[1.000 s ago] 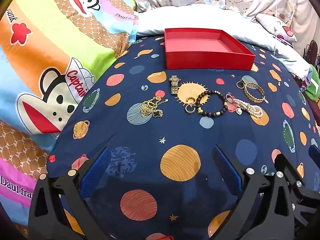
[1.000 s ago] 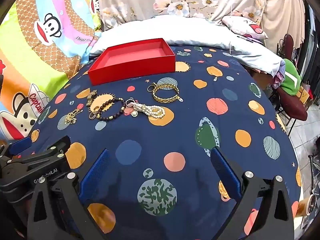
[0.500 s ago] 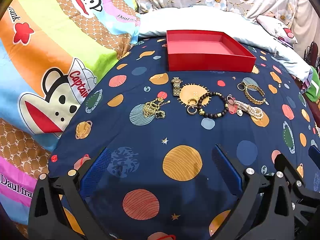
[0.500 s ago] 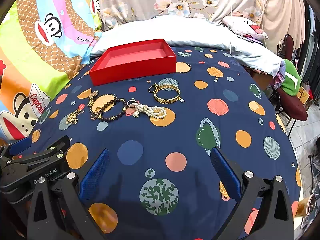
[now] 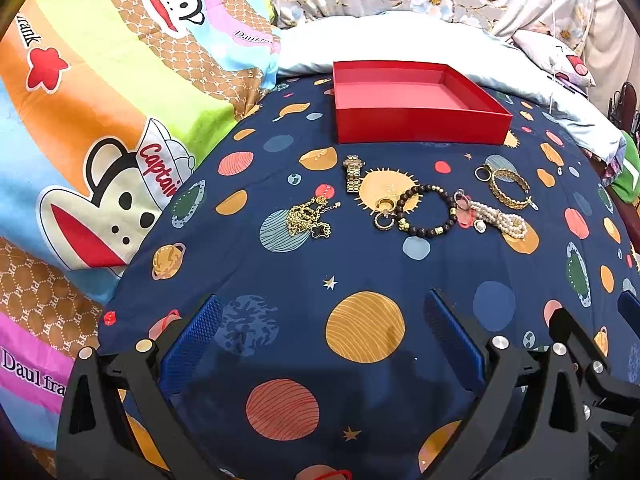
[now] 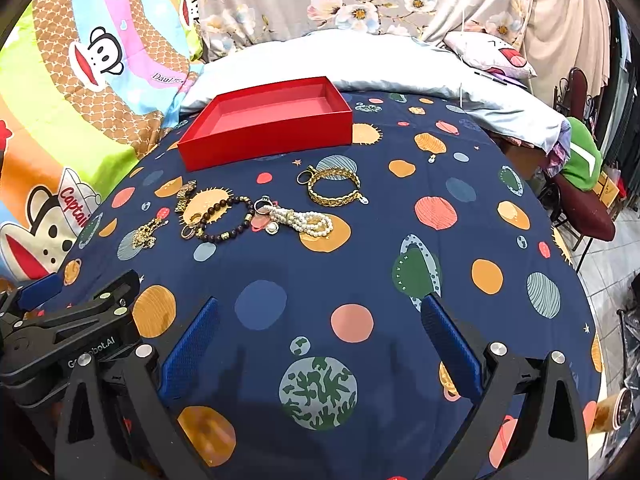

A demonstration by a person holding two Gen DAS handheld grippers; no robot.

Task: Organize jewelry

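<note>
Gold, pearl and dark-bead jewelry (image 5: 426, 210) lies before red box (image 5: 416, 106).

Upper centre sits an empty red tray (image 5: 420, 128) — below it, jewellery strung across the planet-print cloth (image 5: 360, 264); the left gripper (image 5: 320, 340) gapes, lower frame.

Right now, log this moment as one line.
left gripper: open, empty | right gripper: open, empty | red box: empty | jewelry: on bedspread, untouched

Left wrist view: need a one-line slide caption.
Open left gripper hovers over a planet-print sheet; a row of jewelry lies before an empty red box, with the right gripper alongside.
</note>
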